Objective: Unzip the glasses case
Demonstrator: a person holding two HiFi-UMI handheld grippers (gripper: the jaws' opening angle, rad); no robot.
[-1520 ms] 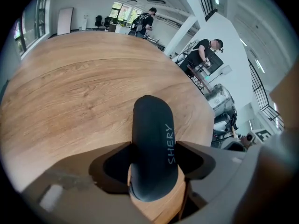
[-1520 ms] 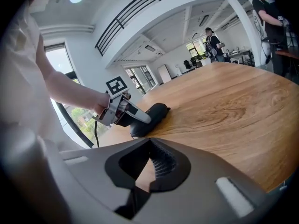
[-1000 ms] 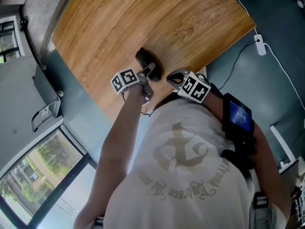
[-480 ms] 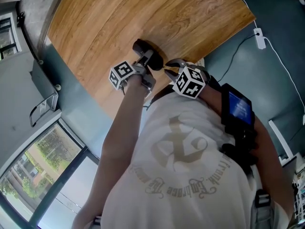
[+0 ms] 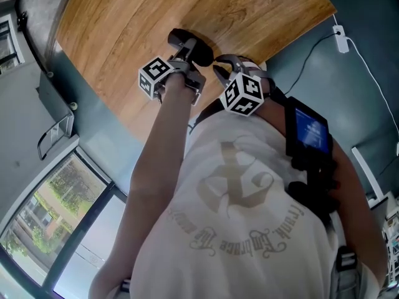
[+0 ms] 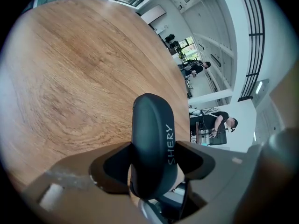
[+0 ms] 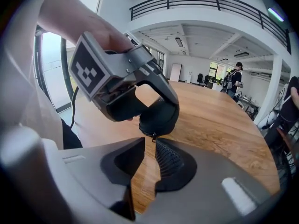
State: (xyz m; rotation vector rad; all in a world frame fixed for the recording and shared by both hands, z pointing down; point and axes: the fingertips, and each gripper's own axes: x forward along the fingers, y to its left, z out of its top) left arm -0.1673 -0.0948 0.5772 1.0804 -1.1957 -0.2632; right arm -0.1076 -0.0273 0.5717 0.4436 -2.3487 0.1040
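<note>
The black glasses case (image 6: 150,139) is over the wooden table (image 5: 156,11), close to the table edge nearest the person. The left gripper (image 6: 154,164) is clamped across its width, with the jaws spread wide around the part nearer the person. In the left gripper view the case's long axis runs straight away from the camera, farther in over the table, and white lettering runs along one side. The right gripper view shows what that view hides. The rounded end points back toward the table's near edge, and a small zipper pull (image 7: 153,136) hangs from it. The right gripper (image 7: 149,142) has its jaws only a slit apart. The pull is just at their tips, and the pads are not closed on it.
</note>
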